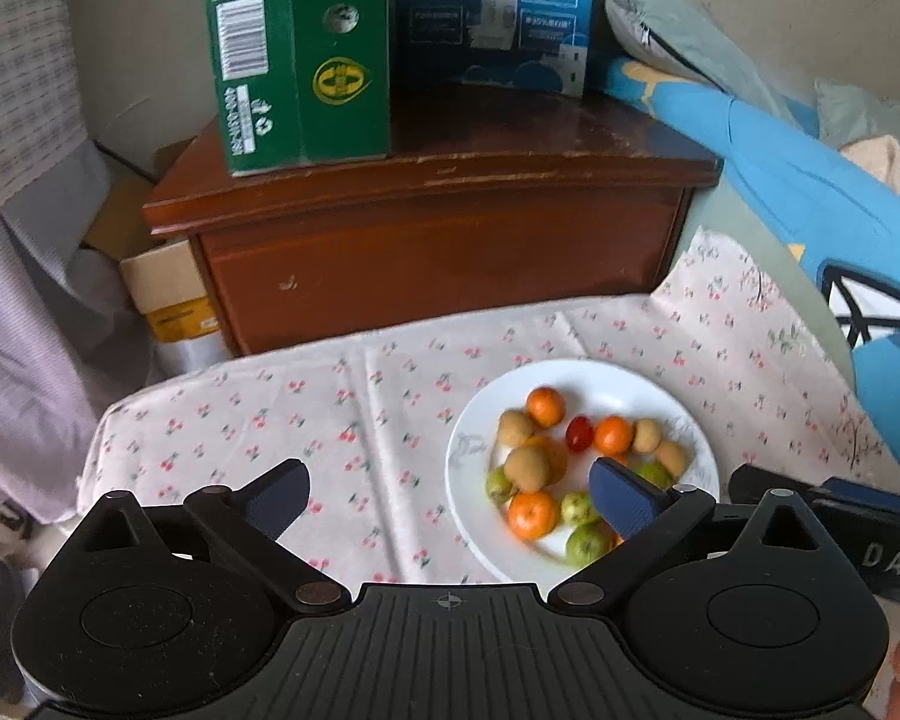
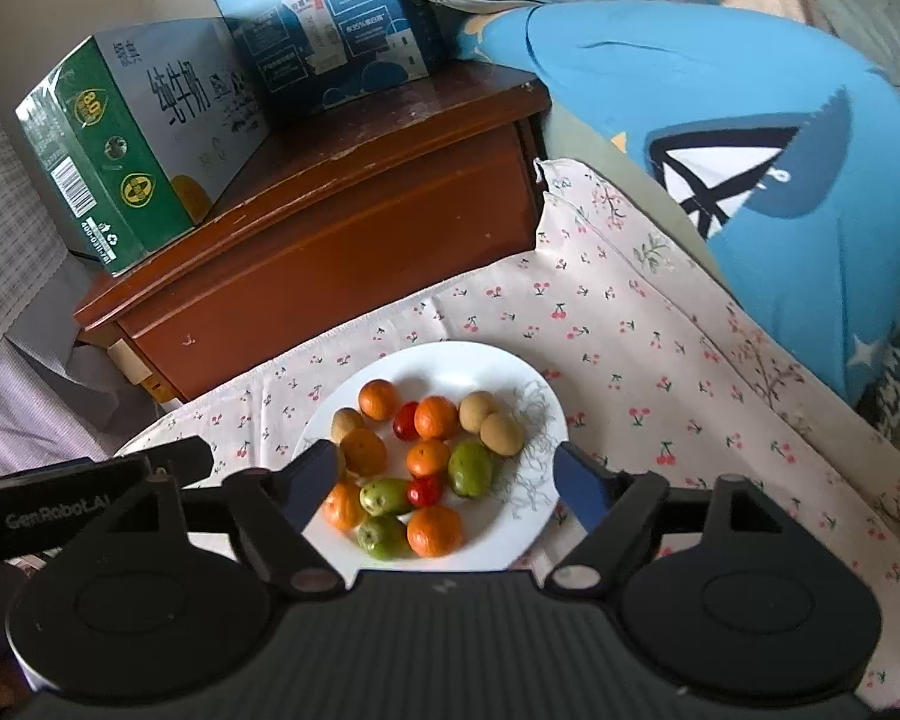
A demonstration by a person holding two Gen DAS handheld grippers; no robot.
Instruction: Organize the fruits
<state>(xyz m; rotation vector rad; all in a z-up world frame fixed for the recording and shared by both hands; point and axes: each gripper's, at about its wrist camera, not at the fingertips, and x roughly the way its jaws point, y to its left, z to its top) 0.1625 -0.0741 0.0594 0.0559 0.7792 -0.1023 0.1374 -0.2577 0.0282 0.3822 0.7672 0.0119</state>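
A white plate (image 1: 684, 402) (image 2: 528, 516) lies on a cherry-print cloth (image 1: 342, 396) (image 2: 660, 372) and holds several small fruits: orange mandarins (image 2: 434, 531), green fruits (image 2: 470, 468), tan round fruits (image 2: 501, 433) and red cherry tomatoes (image 2: 406, 420). My left gripper (image 1: 450, 498) hovers open above the plate's left rim, its right finger (image 1: 624, 504) over the near fruits, nothing between the jaws. My right gripper (image 2: 447, 489) hangs open above the plate's near half, spanning fruits without touching them. The same fruit pile (image 1: 531, 468) shows in the left wrist view.
A brown wooden nightstand (image 1: 438, 228) (image 2: 342, 228) stands behind the cloth, with a green carton (image 1: 294, 54) (image 2: 120, 150) and a blue carton (image 1: 498, 12) (image 2: 324, 24) on top. Blue bedding (image 1: 810, 198) (image 2: 750, 138) lies at the right. The other gripper's body (image 2: 60, 504) shows at the left.
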